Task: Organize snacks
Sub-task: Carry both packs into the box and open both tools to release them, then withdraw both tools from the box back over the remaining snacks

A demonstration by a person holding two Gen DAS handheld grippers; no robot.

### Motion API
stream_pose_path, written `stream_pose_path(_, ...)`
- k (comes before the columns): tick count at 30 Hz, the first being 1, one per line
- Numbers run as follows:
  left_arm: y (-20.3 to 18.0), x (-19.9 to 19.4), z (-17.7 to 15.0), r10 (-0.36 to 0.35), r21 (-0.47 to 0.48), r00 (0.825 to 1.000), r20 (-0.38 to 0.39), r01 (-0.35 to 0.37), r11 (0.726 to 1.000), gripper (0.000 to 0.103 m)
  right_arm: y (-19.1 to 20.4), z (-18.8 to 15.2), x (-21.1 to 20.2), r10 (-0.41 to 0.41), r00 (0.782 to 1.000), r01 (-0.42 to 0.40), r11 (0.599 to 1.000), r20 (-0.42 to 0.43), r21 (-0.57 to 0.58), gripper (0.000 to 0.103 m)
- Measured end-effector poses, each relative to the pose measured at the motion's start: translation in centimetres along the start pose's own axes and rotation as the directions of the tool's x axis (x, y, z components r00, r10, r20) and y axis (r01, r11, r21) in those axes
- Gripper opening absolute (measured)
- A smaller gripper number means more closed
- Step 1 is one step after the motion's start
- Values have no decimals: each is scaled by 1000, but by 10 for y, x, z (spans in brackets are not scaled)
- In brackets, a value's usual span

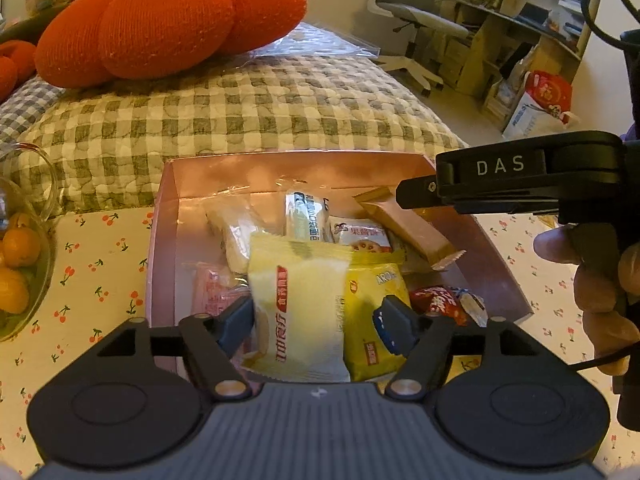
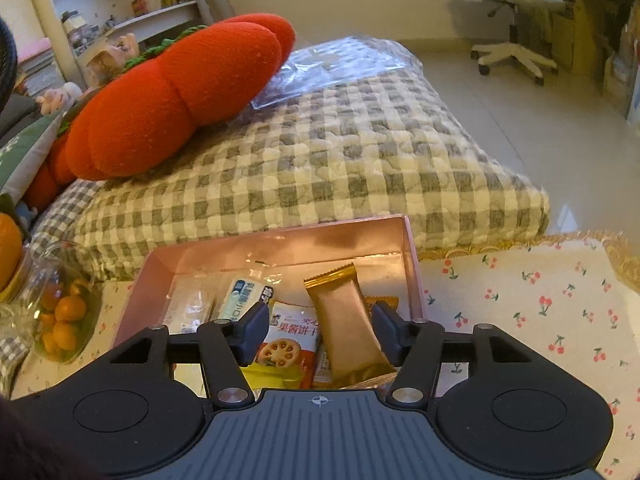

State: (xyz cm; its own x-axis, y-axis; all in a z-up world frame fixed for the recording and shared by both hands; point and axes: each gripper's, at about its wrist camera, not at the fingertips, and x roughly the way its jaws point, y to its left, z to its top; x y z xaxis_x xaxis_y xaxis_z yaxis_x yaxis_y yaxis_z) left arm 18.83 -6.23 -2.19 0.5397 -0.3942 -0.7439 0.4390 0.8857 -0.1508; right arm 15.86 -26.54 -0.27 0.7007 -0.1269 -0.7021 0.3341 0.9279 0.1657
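Over the pink box (image 1: 162, 240) on the cherry-print surface (image 1: 100, 280), we've got both tongs hovering w/ snacks below. Left tongs (image 1: 316, 320) sit spread either side of a pale yellow snack pack (image 1: 298, 304); we can't tell if the pads actually touch it, so no confirmed grip. Right tongs (image 2: 320, 330) are released, wide apart above a gold wrapper (image 2: 346, 320) & a lotus-root biscuit pack (image 2: 286, 344), not pinching either. More packs lie in the box: yellow one (image 1: 372, 320), red one (image 1: 438, 300). Glass bowl of oranges (image 2: 60, 316) at the left, red plush cushion (image 2: 180, 92) on the checked bed (image 2: 320, 160) behind.
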Motion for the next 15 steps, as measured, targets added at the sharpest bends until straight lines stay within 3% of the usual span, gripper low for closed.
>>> stream_pose_path(3,-1,-6,0,-8,-5,1000,5,8,1000,73,1,0,-10,-2,1000,2,1000,10,-4,68)
stream_pose_path(11,-5,-27,-4,-14,-18,1000,19,15,1000,84,6,-5,-39,-1,1000,1,1000,22,-16,68)
stream_pose_path(15,-6,-39,-8,-9,-28,1000,28,9,1000,87,9,-12,-55,-2,999,3,1000,33,-24,77)
